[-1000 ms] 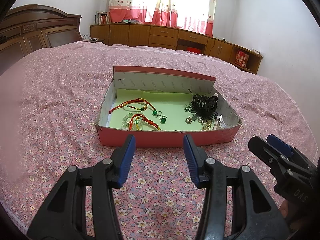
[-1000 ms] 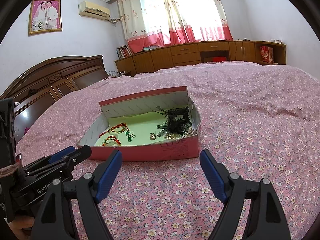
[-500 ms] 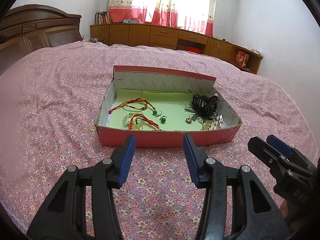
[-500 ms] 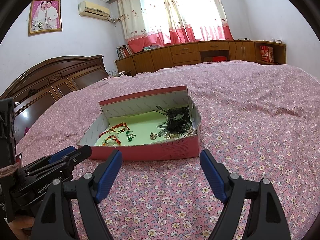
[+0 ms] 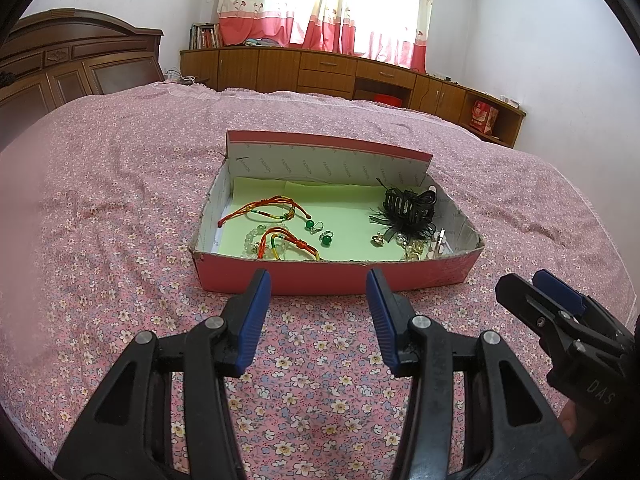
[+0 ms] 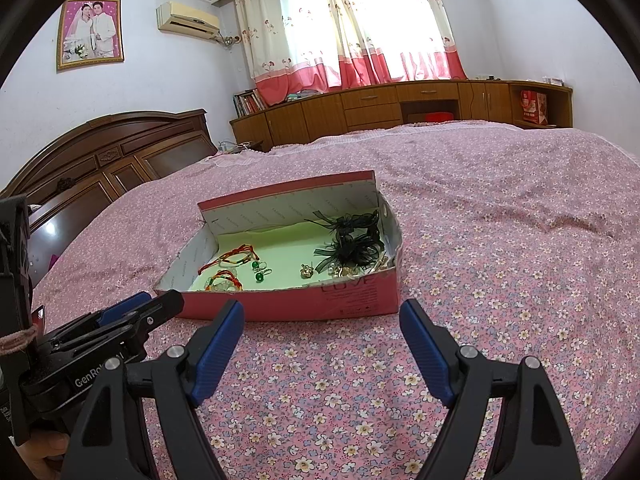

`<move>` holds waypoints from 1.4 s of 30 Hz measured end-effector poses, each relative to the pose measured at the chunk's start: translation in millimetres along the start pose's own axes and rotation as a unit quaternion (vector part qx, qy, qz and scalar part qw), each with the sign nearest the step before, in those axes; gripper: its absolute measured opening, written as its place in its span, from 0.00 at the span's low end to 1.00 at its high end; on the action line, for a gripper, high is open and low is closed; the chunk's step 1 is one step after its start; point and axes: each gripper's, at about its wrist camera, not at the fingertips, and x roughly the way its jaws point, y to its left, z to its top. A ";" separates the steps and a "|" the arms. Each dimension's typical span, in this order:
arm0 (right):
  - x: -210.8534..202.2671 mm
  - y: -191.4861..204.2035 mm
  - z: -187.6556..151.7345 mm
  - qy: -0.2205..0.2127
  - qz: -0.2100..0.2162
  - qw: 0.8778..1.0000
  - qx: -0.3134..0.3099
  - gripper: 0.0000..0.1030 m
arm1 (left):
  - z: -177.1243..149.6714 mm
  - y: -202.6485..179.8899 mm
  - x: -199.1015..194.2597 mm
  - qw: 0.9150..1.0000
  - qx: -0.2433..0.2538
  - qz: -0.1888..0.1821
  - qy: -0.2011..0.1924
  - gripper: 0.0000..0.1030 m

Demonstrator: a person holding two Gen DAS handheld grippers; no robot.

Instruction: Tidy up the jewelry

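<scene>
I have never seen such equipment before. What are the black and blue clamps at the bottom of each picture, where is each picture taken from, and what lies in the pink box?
There is no robot here. A person holds one hand tool in each hand, and each tool ends in a two-finger claw with blue pads. A small wide-angle camera sits on each tool and looks forward along its fingers.

One picture is from the left claw, the other from the right claw. Each view also catches the other tool at its edge. Both claws are open and hold nothing.

On the flowered bedspread stands an open pink box lined with green paper. Inside lie red cord bracelets, green bead earrings, a black hair clip and small gold pieces.
</scene>
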 end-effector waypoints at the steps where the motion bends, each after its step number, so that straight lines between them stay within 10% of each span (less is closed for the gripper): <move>1: 0.4 -0.3 0.6 0.000 0.000 1.000 0.000 0.79 | 0.0 0.1 0.0 1.000 0.000 0.000 0.000 0.40; 42: 3.0 -2.2 3.9 0.007 0.000 1.000 0.000 0.79 | 2.7 -4.4 4.1 1.000 0.011 -0.001 0.002 0.40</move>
